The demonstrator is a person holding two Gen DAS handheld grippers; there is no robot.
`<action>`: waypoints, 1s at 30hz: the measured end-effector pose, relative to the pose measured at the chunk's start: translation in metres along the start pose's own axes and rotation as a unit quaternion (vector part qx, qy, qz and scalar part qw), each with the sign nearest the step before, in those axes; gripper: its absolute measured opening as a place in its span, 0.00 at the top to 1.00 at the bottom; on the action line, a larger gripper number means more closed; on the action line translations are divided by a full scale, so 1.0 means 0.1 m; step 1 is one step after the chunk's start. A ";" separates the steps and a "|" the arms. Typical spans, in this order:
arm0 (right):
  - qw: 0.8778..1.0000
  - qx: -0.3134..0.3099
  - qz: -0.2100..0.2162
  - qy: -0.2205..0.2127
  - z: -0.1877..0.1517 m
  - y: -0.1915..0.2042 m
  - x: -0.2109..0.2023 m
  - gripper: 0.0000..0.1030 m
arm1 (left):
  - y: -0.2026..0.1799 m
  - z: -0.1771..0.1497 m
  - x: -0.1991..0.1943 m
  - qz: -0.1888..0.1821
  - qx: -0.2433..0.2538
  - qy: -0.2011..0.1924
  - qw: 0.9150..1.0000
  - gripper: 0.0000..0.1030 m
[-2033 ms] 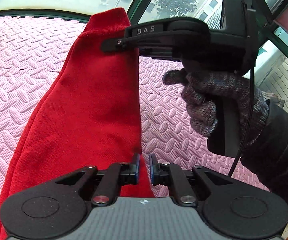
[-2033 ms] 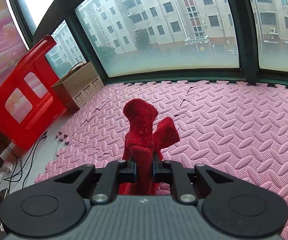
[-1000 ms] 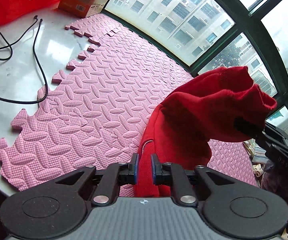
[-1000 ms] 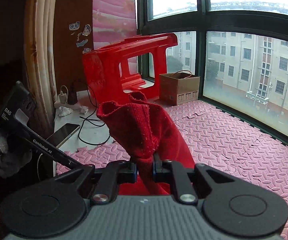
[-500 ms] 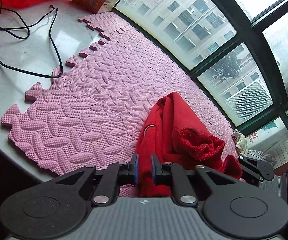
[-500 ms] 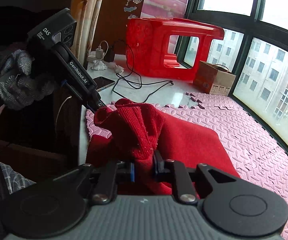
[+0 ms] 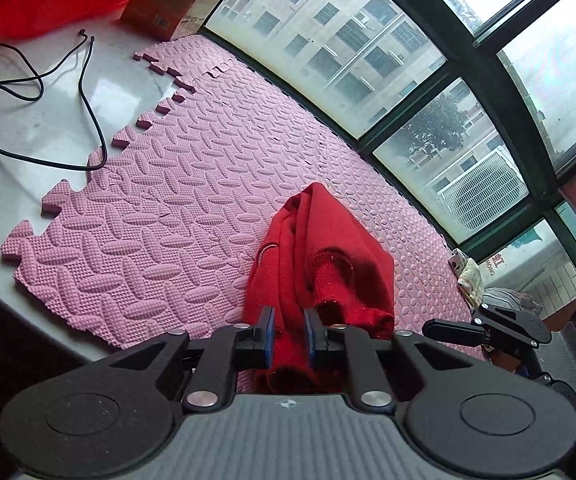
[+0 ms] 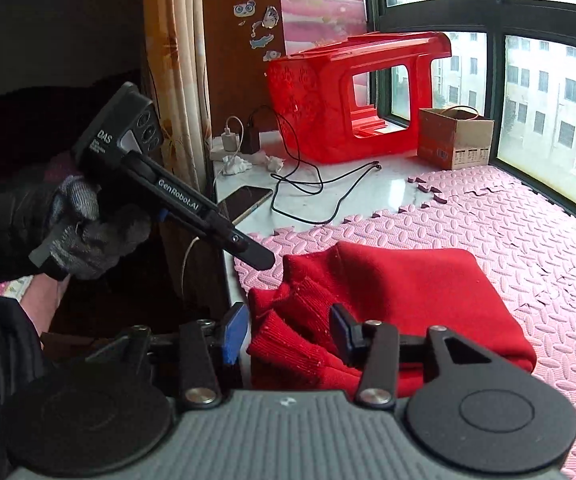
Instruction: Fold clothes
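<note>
A red sweater (image 7: 328,248) lies folded on the pink foam mat (image 7: 167,220), near the mat's front edge. My left gripper (image 7: 289,332) is shut on a fold of it, with red cloth filling the narrow gap between the blue pads. In the right wrist view the sweater (image 8: 408,292) is a flat folded block with its ribbed cuffs bunched at the near left. My right gripper (image 8: 288,332) stands wide open over those cuffs and holds nothing. The left gripper (image 8: 265,259) touches the sweater's left corner, held by a gloved hand (image 8: 83,232).
The mat (image 8: 528,240) ends in a jagged edge on a white sill. On the sill lie a black cable (image 8: 308,188) and a phone (image 8: 247,200), with a red plastic stool (image 8: 328,112) and a cardboard box (image 8: 454,142) behind. Windows run along the mat's far side.
The sweater came down from the air and now lies folded on the mat. My right gripper has opened and let go of the cuffs. The left gripper still pinches the cloth.
</note>
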State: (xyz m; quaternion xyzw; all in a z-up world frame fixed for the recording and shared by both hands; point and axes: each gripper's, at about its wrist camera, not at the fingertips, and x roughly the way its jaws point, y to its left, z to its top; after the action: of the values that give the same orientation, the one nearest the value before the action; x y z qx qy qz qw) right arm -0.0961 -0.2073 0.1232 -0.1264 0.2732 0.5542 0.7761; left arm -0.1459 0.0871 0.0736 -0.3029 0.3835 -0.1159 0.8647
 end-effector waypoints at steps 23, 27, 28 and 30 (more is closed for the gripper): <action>0.998 -0.048 -0.035 -0.001 0.18 0.05 0.11 0.93 | -0.25 -0.19 0.15 -0.021 0.069 0.023 0.997 0.97; 0.998 -0.051 -0.032 -0.018 0.26 0.06 -0.07 0.93 | -0.25 -0.12 0.03 -0.021 0.070 -0.001 0.997 0.97; 0.998 -0.057 -0.027 -0.016 0.24 0.09 -0.06 0.93 | -0.24 -0.10 0.01 -0.019 0.072 -0.006 0.997 0.97; 0.998 -0.066 -0.014 0.001 0.13 0.16 0.05 0.93 | -0.20 -0.09 0.02 -0.010 0.068 -0.004 0.998 0.97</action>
State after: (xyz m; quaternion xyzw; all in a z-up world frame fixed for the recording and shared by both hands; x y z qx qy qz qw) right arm -0.1059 -0.1911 0.1329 -0.1821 0.2350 0.5598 0.7734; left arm -0.1506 0.0662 0.0798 -0.2473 0.3686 -0.1492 0.8836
